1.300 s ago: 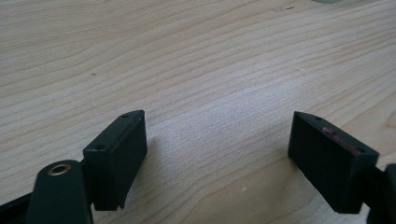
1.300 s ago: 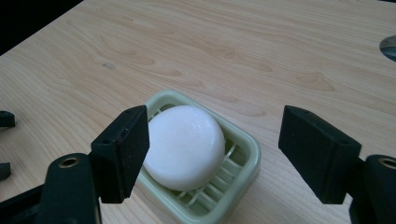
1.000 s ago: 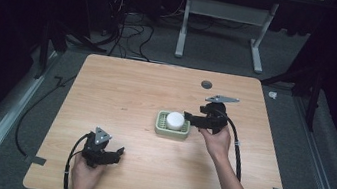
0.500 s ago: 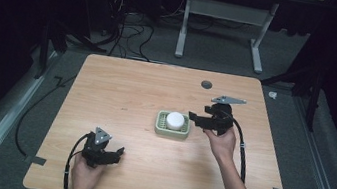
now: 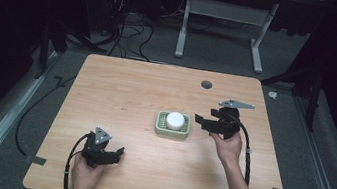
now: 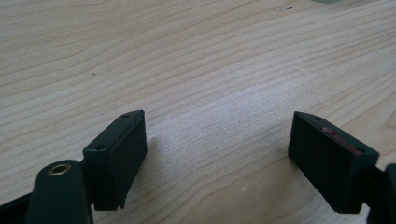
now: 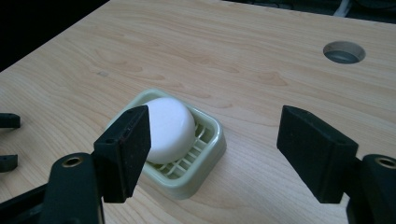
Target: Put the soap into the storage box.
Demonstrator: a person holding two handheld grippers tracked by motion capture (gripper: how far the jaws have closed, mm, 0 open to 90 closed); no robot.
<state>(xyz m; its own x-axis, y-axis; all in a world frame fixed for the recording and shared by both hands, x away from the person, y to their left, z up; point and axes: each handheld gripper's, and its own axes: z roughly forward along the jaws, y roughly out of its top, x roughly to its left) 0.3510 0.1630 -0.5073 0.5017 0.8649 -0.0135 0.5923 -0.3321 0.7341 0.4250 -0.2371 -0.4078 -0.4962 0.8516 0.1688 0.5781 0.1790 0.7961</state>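
A round white soap bar [image 5: 175, 120] [image 7: 169, 128] lies in a pale green slatted dish [image 5: 159, 128] [image 7: 206, 154] near the middle of the wooden table. My right gripper [image 5: 201, 121] [image 7: 215, 149] hovers just right of the dish, open, with nothing between its jaws; it points at the dish. My left gripper [image 5: 118, 154] [image 6: 217, 156] rests low at the table's front left, open and empty, over bare wood.
A round cable hole [image 5: 206, 84] [image 7: 344, 51] sits at the table's far side. The tips of the left gripper's jaws [image 7: 8, 140] show at the left edge of the right gripper view. Cables trail off the front edge. Table legs and wires stand on the floor beyond.
My right gripper has drawn back to the right, away from the dish. The soap stays in the dish. My left gripper has not moved.
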